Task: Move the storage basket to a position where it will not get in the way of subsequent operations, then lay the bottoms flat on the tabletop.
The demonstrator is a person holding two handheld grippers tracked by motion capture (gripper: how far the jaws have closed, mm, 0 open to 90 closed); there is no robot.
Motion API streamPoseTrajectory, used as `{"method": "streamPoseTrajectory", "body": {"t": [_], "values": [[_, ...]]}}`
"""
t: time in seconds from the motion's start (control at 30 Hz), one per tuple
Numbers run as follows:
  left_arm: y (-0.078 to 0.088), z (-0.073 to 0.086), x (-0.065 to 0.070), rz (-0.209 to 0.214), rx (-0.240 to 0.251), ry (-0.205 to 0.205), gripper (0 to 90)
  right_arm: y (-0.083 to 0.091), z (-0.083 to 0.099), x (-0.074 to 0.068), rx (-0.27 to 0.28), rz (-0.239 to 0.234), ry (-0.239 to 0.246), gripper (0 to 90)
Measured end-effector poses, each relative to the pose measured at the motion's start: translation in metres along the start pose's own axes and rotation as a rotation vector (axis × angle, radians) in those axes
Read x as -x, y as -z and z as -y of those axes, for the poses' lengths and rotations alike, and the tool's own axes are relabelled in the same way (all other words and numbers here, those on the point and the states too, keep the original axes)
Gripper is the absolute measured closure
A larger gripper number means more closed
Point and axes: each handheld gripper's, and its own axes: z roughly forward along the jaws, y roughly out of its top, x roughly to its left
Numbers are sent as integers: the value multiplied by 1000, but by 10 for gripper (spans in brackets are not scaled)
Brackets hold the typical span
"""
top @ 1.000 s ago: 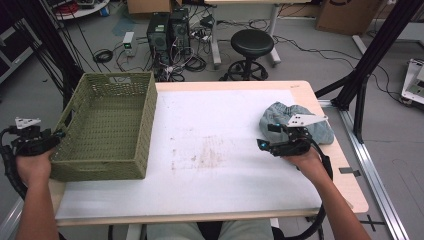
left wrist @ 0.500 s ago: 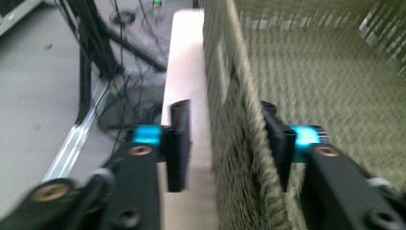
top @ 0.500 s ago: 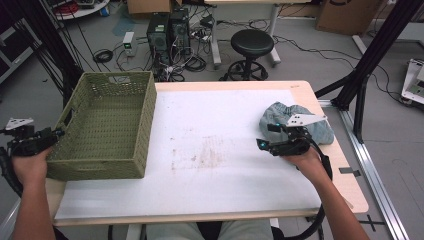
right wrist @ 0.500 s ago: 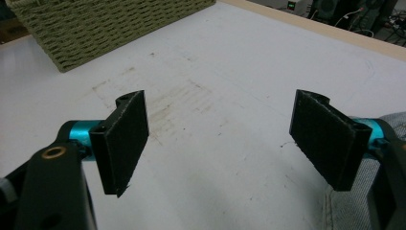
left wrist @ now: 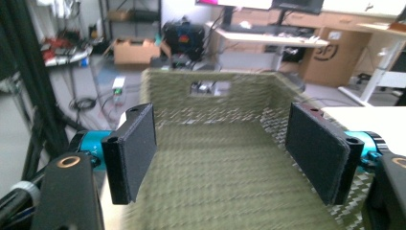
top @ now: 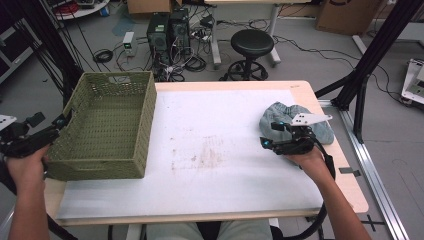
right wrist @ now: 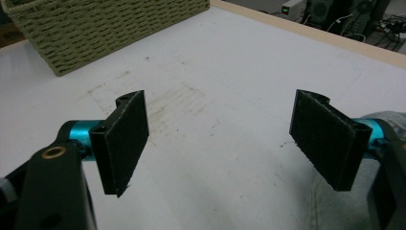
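An olive woven basket [top: 107, 125] stands empty on the table's left end. My left gripper [top: 59, 123] is at its left wall, off the table's edge. In the left gripper view this gripper [left wrist: 225, 139] looks over the blurred basket [left wrist: 215, 158]; its jaws have just been opening and stand wide, with the pads [left wrist: 136, 148] clear of the weave. My right gripper [top: 267, 142] hovers open over the white mat [top: 220, 150], nothing between its jaws [right wrist: 220, 129]. A crumpled grey-blue cloth [top: 300, 117] lies just behind it, and its edge [right wrist: 388, 120] reaches into the right gripper view.
The mat has a faint brown stain [top: 205, 155] in the middle. Beyond the table's far edge are a black stool [top: 252, 45], computer towers [top: 167, 30] and floor cables. A black frame strut [top: 370, 60] slants at the right.
My left hand has drawn leftward and lower beside the basket, and its jaws have spread. The basket has shifted slightly left. The right hand and cloth are unchanged.
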Motion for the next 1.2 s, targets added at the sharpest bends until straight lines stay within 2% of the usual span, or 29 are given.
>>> {"method": "streamPoseTrajectory", "body": {"t": [0.07,0.17,0.2,0.27,0.3,0.33,0.37,0.4,0.43,0.47,0.5,0.53,0.57,0.6,0.7,0.73,0.8,0.87,0.9,0.97,1.07,1.13,1.17,1.2], "values": [[-4,-1,16,44,-3,2,261,2,1,3,-1,10,-5,212],[-12,-2,42,157,-8,18,260,6,3,8,-3,17,-18,212],[-12,-2,42,157,-8,18,259,8,4,9,-4,21,-20,212],[-18,-1,64,204,4,-15,244,8,5,10,-3,22,-23,212],[-25,1,85,232,15,-30,199,9,5,13,-1,22,-31,212],[-25,1,85,232,15,-30,198,9,5,14,0,22,-32,212],[-28,2,94,252,25,-25,198,9,5,14,0,22,-32,212],[-35,3,111,296,35,-7,198,9,5,17,1,27,-36,212],[-38,3,119,310,42,-9,198,9,5,18,2,30,-39,212],[-38,3,119,310,42,-9,198,9,5,18,0,30,-41,212],[-44,3,134,334,43,-24,198,10,5,18,-1,29,-38,212],[-44,3,134,334,43,-24,198,10,6,19,-5,30,-36,212],[-47,4,141,343,39,-33,198,10,6,19,-5,30,-36,212],[-54,6,154,365,23,-47,198,12,7,20,-9,37,-36,212],[-59,8,165,384,15,-56,198,15,9,22,-8,41,-41,212],[-65,10,179,410,4,-62,198,16,9,23,-8,44,-44,212],[-70,12,189,425,-7,-80,198,18,11,24,-5,48,-44,212],[-74,14,197,432,-13,-91,198,20,11,26,-5,55,-49,212],[-74,14,197,432,-13,-91,198,21,12,28,-4,60,-50,212],[-78,15,204,453,-18,-78,198,22,12,29,-5,67,-55,212],[-82,16,218,476,-36,-81,199,27,15,33,4,99,-65,212],[-83,16,221,484,-38,-85,198,30,17,35,6,120,-67,212],[-84,16,228,497,-38,-90,198,31,18,36,4,133,-71,212],[-84,16,228,497,-38,-90,198,33,19,38,1,152,-72,212]]}}
